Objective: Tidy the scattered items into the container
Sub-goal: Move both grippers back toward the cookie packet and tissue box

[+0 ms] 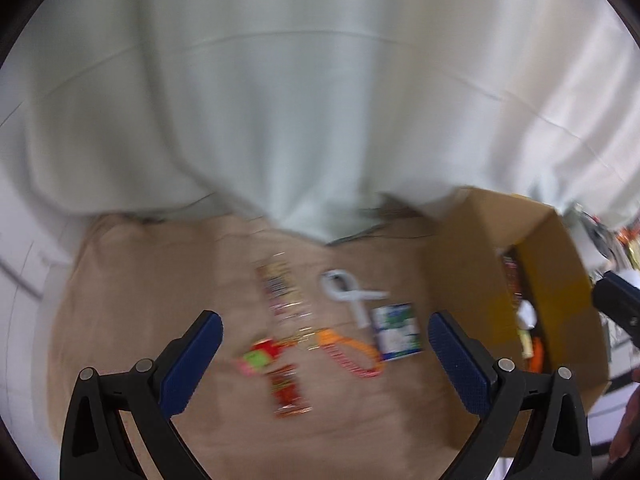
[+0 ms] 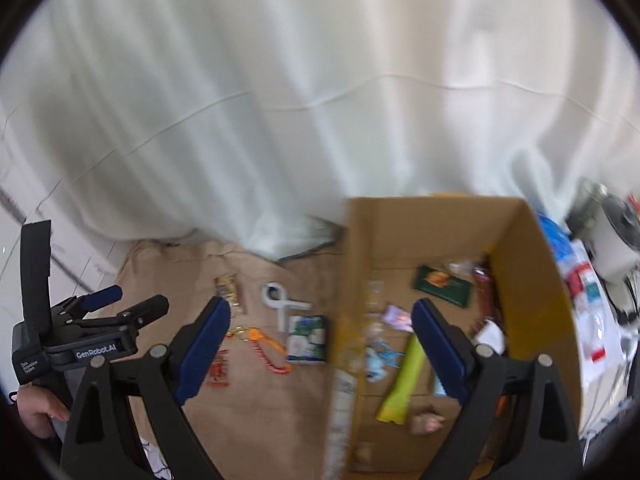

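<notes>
left wrist view: the left gripper (image 1: pixel 325 354) hangs wide and empty over the orange coiled keyring strap (image 1: pixel 352 354) — descend straight, centre it, then carry it to the brown cardboard box (image 1: pixel 476 248); the right gripper (image 2: pixel 320 346) is wide too.

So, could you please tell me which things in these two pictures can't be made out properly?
- Left wrist view: print on the red snack packet and striped sachet, smeared by motion blur.
- Left wrist view: contents of the brown cardboard box, mostly hidden by its near wall.
- Right wrist view: label on the blue-and-white carton, blurred.
- Right wrist view: the box's near corners, covered by the right gripper fingers.
</notes>
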Action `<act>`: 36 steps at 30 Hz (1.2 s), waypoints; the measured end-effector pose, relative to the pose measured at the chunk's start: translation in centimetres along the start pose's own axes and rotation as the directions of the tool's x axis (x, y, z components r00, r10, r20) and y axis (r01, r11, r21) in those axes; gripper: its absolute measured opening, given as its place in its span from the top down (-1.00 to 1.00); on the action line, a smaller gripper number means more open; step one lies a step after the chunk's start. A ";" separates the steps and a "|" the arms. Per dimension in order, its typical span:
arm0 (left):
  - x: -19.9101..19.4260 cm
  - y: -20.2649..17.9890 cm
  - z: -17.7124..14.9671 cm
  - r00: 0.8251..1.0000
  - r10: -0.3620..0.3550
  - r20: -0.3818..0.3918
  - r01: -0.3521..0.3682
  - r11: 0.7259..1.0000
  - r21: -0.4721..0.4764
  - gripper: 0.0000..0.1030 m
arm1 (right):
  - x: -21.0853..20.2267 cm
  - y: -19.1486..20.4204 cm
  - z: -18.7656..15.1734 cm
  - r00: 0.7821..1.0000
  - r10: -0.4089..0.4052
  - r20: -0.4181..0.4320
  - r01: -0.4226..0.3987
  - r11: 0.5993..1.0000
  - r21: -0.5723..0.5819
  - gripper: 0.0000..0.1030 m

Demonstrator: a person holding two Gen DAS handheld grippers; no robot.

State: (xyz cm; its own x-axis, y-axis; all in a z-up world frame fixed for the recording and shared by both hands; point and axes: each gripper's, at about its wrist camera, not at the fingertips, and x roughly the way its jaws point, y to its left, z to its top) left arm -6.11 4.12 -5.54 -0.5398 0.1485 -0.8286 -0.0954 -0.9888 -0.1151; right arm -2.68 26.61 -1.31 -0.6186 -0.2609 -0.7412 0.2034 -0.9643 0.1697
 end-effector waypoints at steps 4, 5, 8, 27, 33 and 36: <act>0.5 3.6 -1.1 0.999 0.039 -0.024 -0.040 0.997 -0.063 -1.00 | 2.2 3.5 -0.1 0.998 0.037 -0.046 -0.040 0.997 -0.065 -0.83; 0.7 4.3 -1.4 0.998 0.046 -0.031 -0.048 0.996 -0.075 -1.00 | 2.7 4.3 -0.2 0.998 0.040 -0.056 -0.045 0.996 -0.081 -0.83; 1.1 5.9 -2.0 0.998 0.054 -0.043 -0.058 0.993 -0.101 -1.00 | 3.9 6.0 -0.6 0.995 0.058 -0.082 -0.068 0.991 -0.116 -0.83; 3.3 7.3 -2.4 0.996 0.027 -0.085 -0.036 0.994 -0.106 -1.00 | 7.5 7.4 -1.7 0.985 0.051 -0.168 -0.070 0.991 -0.112 -0.83; 5.0 7.1 -1.9 0.995 0.018 -0.103 -0.029 0.995 -0.101 -1.00 | 8.7 6.9 -2.4 0.980 0.047 -0.194 -0.065 0.994 -0.090 -0.83; 7.0 6.6 -1.6 0.992 0.014 -0.127 -0.025 0.996 -0.087 -1.00 | 9.4 6.1 -3.1 0.979 0.044 -0.197 -0.056 0.997 -0.055 -0.83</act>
State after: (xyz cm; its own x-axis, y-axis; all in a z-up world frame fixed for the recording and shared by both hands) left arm -9.19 -1.44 -13.02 -0.4303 0.1314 -0.8930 -0.0086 -0.9899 -0.1415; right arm -4.93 18.40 -9.26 -0.4474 -0.2887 -0.8464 0.2787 -0.9443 0.1748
